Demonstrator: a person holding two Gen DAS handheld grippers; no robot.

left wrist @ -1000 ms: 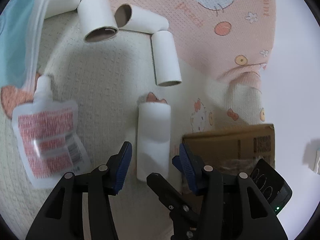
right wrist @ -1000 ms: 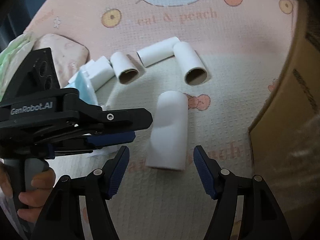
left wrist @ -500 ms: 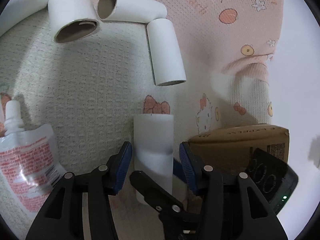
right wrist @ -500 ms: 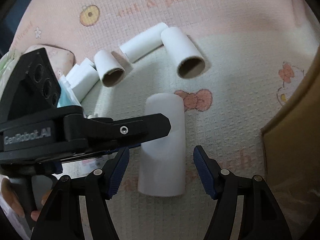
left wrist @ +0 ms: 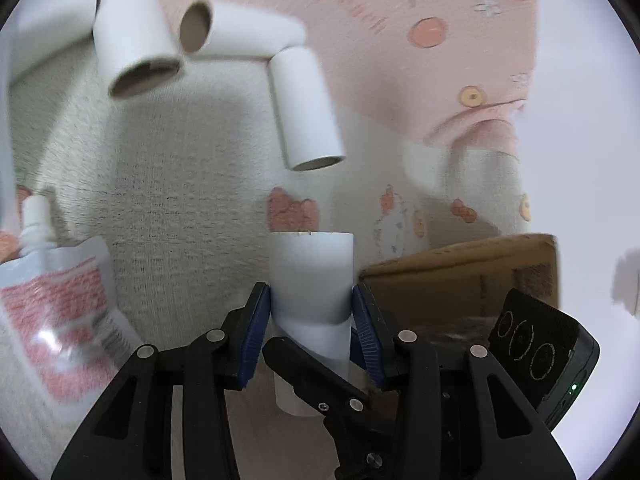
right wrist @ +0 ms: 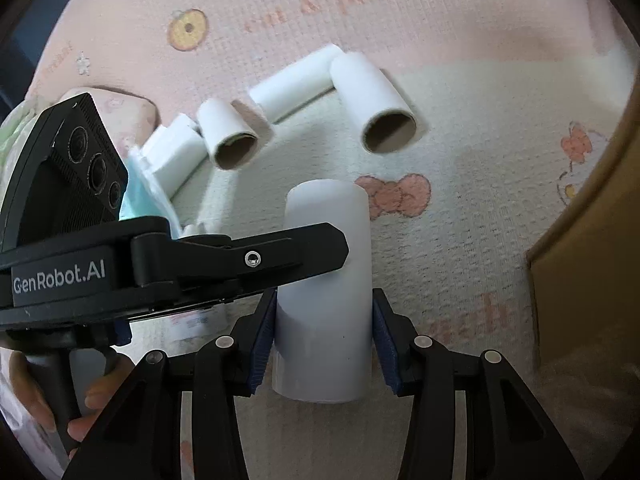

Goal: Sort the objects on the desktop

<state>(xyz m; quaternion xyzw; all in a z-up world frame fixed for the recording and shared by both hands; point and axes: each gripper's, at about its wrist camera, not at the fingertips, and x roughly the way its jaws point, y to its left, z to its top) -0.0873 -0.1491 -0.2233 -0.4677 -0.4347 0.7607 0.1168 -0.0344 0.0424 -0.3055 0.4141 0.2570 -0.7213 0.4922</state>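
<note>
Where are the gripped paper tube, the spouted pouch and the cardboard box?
gripped paper tube [left wrist: 311, 268], left wrist view, upper side wall
spouted pouch [left wrist: 56, 300], left wrist view, printed face
cardboard box [left wrist: 460, 276], left wrist view, top flap

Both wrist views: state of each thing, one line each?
left gripper: jaws just closing, pads on near tube
right gripper: jaws just closing, pads at same tube
near tube: lying, clamped
three far tubes: lying, loose
pouch: capped, flat
cardboard box: beside tube
</note>
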